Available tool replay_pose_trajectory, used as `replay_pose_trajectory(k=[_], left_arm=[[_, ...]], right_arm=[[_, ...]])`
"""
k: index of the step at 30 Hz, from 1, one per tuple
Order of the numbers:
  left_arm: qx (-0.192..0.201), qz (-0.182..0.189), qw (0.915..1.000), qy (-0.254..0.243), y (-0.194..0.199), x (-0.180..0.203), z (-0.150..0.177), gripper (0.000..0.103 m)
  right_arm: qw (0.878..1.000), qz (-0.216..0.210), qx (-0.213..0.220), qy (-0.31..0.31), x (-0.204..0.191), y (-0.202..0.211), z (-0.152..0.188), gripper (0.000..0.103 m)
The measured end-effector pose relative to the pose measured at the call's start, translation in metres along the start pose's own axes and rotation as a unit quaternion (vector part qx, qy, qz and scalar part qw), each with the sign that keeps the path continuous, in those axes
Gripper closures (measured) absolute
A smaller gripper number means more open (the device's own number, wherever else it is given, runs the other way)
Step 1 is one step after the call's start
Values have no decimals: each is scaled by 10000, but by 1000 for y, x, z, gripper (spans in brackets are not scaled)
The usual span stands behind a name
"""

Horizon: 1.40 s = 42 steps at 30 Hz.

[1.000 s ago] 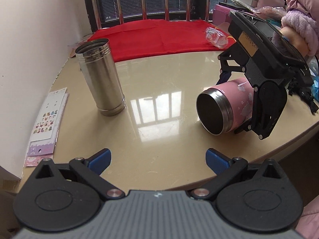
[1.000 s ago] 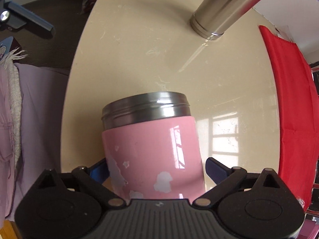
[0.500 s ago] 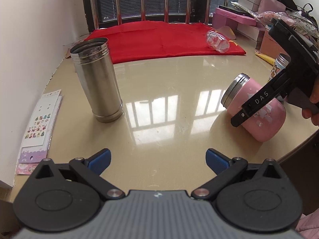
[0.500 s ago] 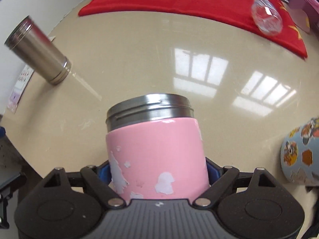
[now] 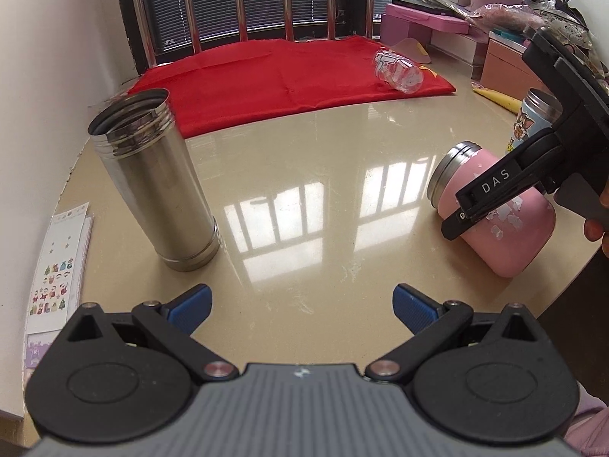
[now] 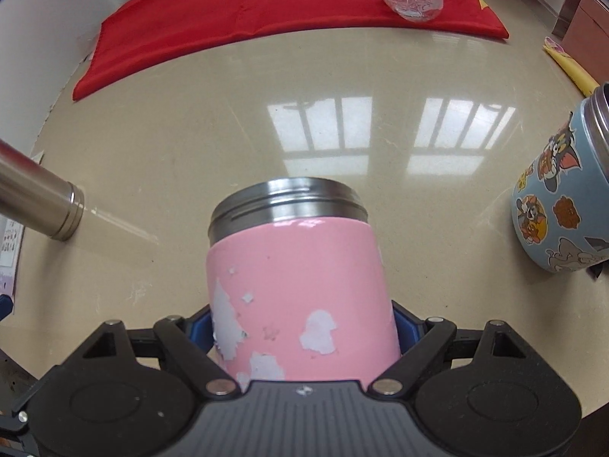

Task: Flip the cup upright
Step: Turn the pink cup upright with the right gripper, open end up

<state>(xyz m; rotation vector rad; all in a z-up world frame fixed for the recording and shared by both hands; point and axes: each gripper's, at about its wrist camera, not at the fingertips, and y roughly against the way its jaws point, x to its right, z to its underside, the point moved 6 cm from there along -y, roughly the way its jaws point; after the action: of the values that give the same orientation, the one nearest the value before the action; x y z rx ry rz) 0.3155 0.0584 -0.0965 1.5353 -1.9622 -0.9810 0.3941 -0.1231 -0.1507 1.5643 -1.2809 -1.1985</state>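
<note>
The pink cup with worn white patches and a steel rim is held between the blue pads of my right gripper, which is shut on its body. In the left wrist view the pink cup is tilted, rim up and to the left, its base near the beige table by the right edge. The right gripper crosses the cup there. My left gripper is open and empty, low over the table's near edge.
A tall steel tumbler stands upright at the left. A blue cartoon cup stands just right of the pink cup. A red cloth with a clear bottle lies at the back. Sticker sheets lie by the left wall.
The right gripper has swung the pink cup from lying on its side to a steep tilt, rim raised. The left gripper has hardly moved.
</note>
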Motion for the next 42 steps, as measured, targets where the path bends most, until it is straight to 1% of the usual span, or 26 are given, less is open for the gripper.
replay_pose_trajectory(k=[7,11,14,16,17,21,23,25,26,30,33,34,35,36,37,39,42], left_arm=[[176,288,9980,-534,-6,18,1,0],[208,370,9966,-701,-8,22,3,0],[197,381,9966,-703,-9,23,3,0],[183,358,9967,-700,-10,23,3,0],[185,362,9967,-696,-10,22,3,0],[213,372,9968,-675,-7,23,3,0],[238,377,9968,-667,-5,22,3,0],[260,385,9968,-657,-3,23,3,0],[269,379,9968,-653,-2,23,2,0],[281,367,9971,-600,-3,24,1,0],[269,345,9974,-570,-4,23,2,0],[265,336,9975,-560,-4,23,1,0],[264,320,9976,-556,-4,23,1,0],[278,308,9976,-558,-4,23,0,0],[291,294,9976,-552,-4,23,0,0],[298,254,9979,-521,-5,23,-2,0],[328,234,9982,-451,-5,24,-3,0]], right_arm=[[10000,35,15,-32,-1,1,-2,16],[10000,46,21,14,-2,1,-2,16],[9999,61,37,94,-3,0,-3,16],[9996,152,108,217,-5,3,-5,8],[9992,194,141,319,-6,6,-6,0],[9965,230,330,738,-10,27,-11,0],[9915,316,467,1170,-14,42,-14,0],[9857,406,398,1585,-20,47,-15,0],[9846,417,339,1663,-21,47,-15,0],[9853,363,267,1648,-28,35,-20,0],[9871,436,187,1529,-25,17,-24,0],[9882,414,147,1471,-23,12,-26,0],[9891,345,133,1429,-23,9,-26,7],[9900,207,154,1387,-23,9,-26,16],[9913,87,186,1301,-22,10,-24,17],[9915,-23,301,1269,-19,14,-20,17],[9905,-240,669,1175,-12,27,-11,18]])
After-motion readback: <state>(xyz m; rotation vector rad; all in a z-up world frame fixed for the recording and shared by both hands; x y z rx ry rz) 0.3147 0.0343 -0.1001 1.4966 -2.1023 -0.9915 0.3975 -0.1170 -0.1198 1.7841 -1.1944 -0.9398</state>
